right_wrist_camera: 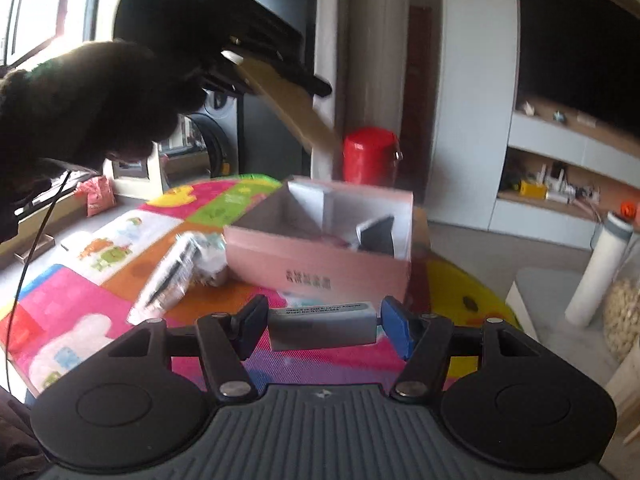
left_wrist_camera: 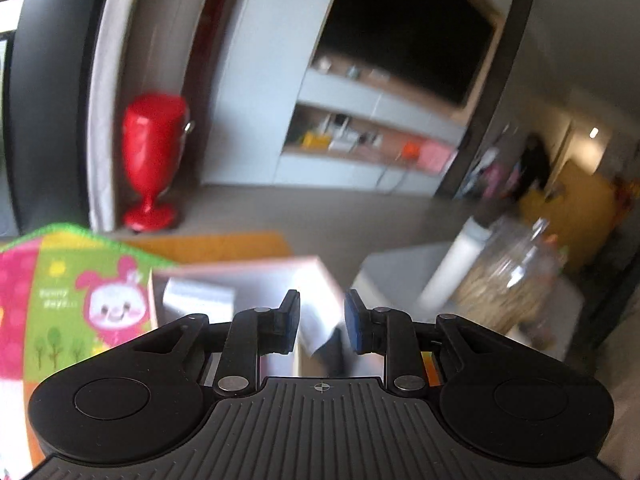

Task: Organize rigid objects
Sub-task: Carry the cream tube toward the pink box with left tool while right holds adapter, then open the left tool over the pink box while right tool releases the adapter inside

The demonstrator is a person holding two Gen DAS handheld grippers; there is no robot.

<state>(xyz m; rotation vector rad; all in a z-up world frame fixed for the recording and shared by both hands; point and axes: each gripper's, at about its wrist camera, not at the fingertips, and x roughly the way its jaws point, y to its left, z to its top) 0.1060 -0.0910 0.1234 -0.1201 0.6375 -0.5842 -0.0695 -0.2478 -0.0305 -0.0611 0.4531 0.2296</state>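
Left wrist view: our left gripper [left_wrist_camera: 322, 320] sits at lower centre, its jaws spread a little and nothing between them, blurred, raised over the pink box [left_wrist_camera: 248, 280] at lower left; a grey box [left_wrist_camera: 200, 300] lies inside. Tilted like this, we could clip the box wall coming down. Right wrist view: our right gripper [right_wrist_camera: 322, 326] at lower centre pinches a small grey labelled box [right_wrist_camera: 323, 326] by its ends, just short of the pink box at centre on the colourful mat [right_wrist_camera: 80, 280]. The grip looks shallow, so the box may pivot or drop short. A dark slab [right_wrist_camera: 378, 234] already leans inside; we might knock it. The wrapped packet [right_wrist_camera: 172, 276] at centre left waits.
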